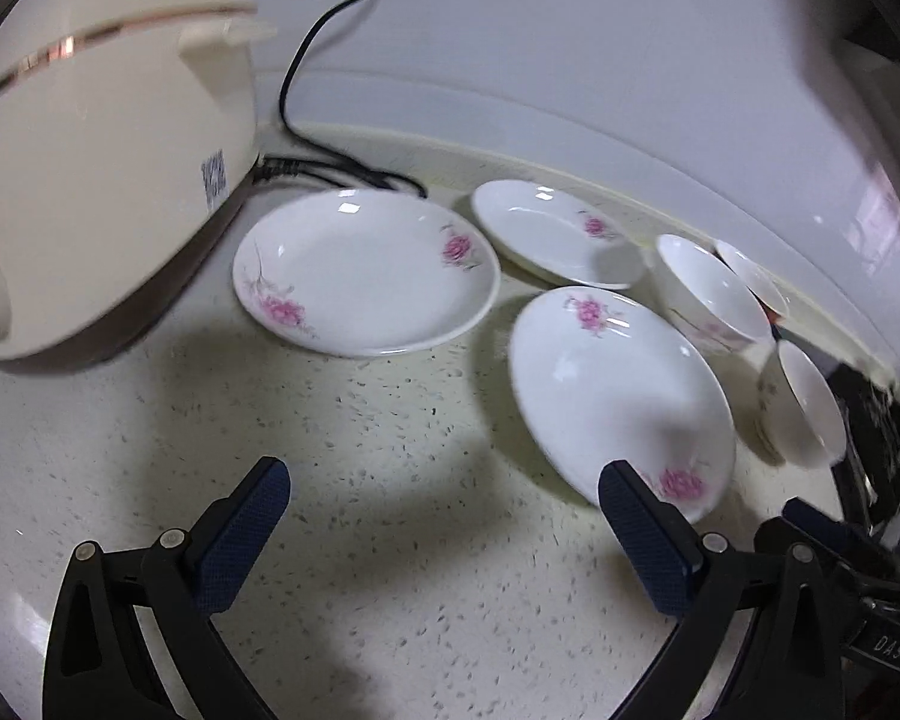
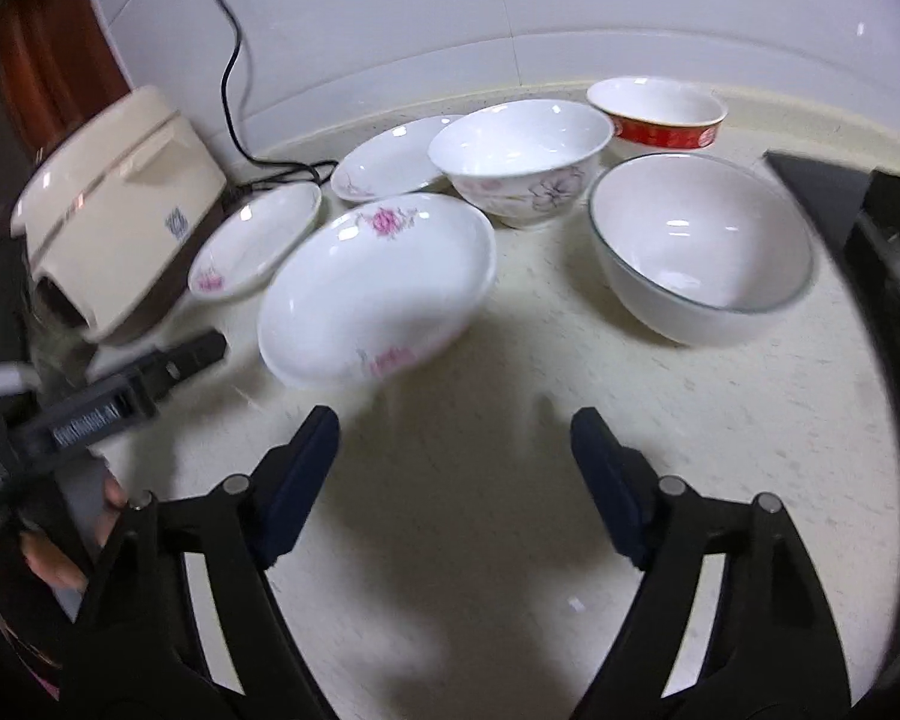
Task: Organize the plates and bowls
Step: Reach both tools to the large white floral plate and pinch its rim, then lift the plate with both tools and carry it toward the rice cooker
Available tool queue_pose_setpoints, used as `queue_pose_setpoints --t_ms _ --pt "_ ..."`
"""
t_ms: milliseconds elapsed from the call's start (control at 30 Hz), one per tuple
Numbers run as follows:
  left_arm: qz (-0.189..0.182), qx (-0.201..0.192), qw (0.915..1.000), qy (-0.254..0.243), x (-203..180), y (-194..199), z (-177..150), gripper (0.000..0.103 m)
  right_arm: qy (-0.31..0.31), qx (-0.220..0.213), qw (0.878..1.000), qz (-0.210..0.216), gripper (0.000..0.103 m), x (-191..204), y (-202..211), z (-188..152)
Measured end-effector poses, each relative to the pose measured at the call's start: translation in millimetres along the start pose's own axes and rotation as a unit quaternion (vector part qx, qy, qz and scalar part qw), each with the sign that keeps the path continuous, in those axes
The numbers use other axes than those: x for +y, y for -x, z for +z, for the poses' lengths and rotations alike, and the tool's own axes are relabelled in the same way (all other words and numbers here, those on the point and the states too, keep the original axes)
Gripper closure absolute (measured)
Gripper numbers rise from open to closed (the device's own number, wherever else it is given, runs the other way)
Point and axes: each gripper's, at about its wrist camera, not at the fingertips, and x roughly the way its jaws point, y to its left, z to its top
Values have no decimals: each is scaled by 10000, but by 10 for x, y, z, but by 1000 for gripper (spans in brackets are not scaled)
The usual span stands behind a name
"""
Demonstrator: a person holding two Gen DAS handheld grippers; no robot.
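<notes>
Left gripper, right gripper: jaws wide, empty.

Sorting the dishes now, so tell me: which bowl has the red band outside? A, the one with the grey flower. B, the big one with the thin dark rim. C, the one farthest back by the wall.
C: the red-banded bowl sits rearmost, next to the wall, behind the dark-rimmed bowl and the grey-flower bowl.

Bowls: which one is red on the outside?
The small bowl farthest back by the wall. Its outside is red; the flowered bowl and the green-rimmed bowl are white.
</notes>
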Motion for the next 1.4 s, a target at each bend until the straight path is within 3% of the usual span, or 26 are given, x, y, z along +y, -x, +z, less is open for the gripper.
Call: queue_pose_setpoints --t_ms 133,233,400,533,600,667,700,800,867,1067,1233,1400 --pt "-86 76 9992 376 -41 -120 32 18 -122 122 9997 196 47 4 -209 145" --pt "-80 156 9983 562 -117 -249 63 24 -175 147 9996 173 48 -11 -338 211" --pt "82 -4 9982 596 -213 -382 135 25 -118 119 9997 161 50 -10 -573 366" --pt "422 -177 9974 556 -273 -468 168 28 -99 22 9998 176 53 -47 -672 473" --pt "629 -220 9967 467 -309 -481 172 35 -87 6 9996 275 56 -57 -692 496" --pt "690 -245 9966 377 -336 -492 174 51 -59 -26 9994 353 57 -65 -695 491" --pt "726 -246 9965 342 -348 -495 180 53 -40 -28 9994 344 60 -59 -699 488" --pt "683 -236 9971 249 -352 -493 177 62 174 24 9997 197 74 2 -724 482" --pt "480 -215 9985 142 -368 -492 177 75 284 51 9995 128 77 28 -724 473" --pt "249 -205 9994 134 -309 -446 130 81 175 80 9996 211 85 -37 -697 465" --pt "-4 -211 9994 262 -232 -389 75 85 122 40 9996 253 86 -36 -641 432" --pt "27 -401 9991 167 -289 -308 37 86 116 -123 9995 271 87 -23 -535 389"
